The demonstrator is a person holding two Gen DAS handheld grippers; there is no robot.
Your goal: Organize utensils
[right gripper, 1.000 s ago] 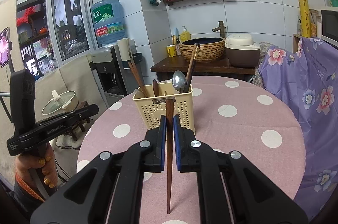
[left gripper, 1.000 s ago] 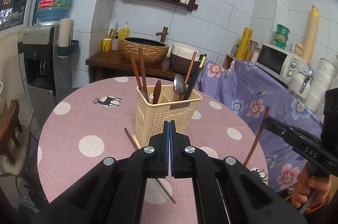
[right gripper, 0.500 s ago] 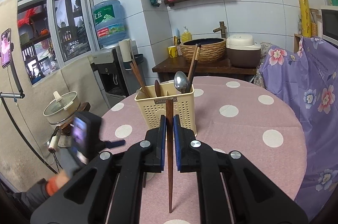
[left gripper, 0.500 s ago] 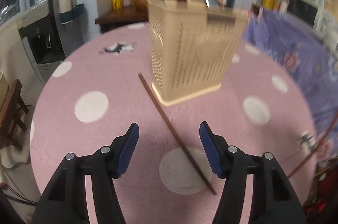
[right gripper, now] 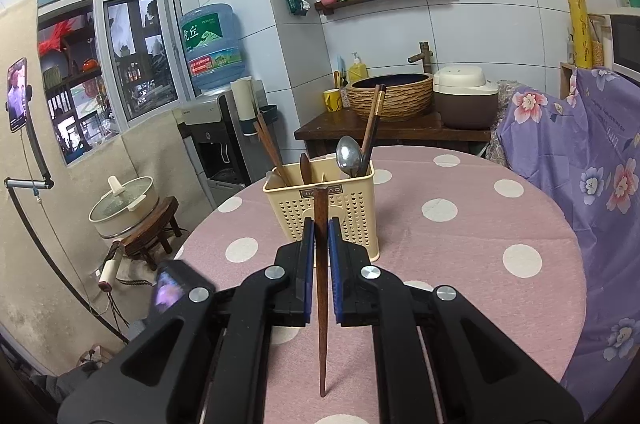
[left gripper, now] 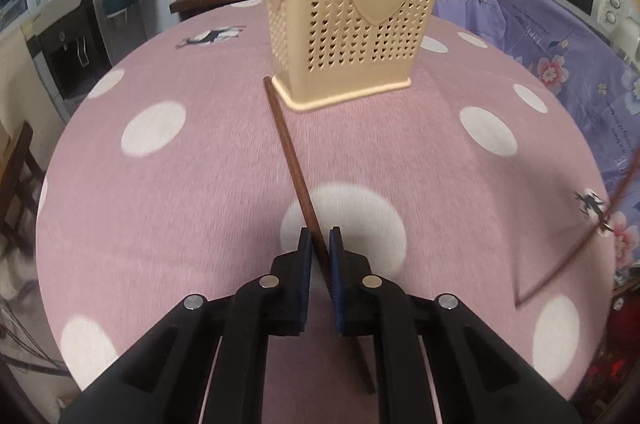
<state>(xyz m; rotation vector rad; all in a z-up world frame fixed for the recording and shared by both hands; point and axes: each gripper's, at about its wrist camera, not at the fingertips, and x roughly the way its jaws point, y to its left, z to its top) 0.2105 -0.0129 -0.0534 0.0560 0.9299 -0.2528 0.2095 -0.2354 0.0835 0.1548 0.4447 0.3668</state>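
A cream perforated utensil basket [left gripper: 352, 20] stands on the pink dotted table; in the right wrist view the basket [right gripper: 348, 212] holds chopsticks and a metal spoon [right gripper: 349, 155]. A brown chopstick [left gripper: 290, 152] lies on the table from the basket's base toward me. My left gripper [left gripper: 319, 238] is low at the table, its pads closed around this chopstick near its near end. My right gripper [right gripper: 319, 228] is shut on a second brown chopstick [right gripper: 321, 324], held upright above the table in front of the basket.
The round table [left gripper: 180, 184] drops off at left and near edges. A purple floral cloth [right gripper: 592, 184] covers furniture at right. A water dispenser [right gripper: 216, 128] and a stool with a pot [right gripper: 128, 208] stand at left. The right-hand chopstick [left gripper: 576, 248] shows blurred at the left view's right edge.
My left gripper opened, dropped down to the table and closed around the lying chopstick. The right gripper stayed nearly still with its chopstick.
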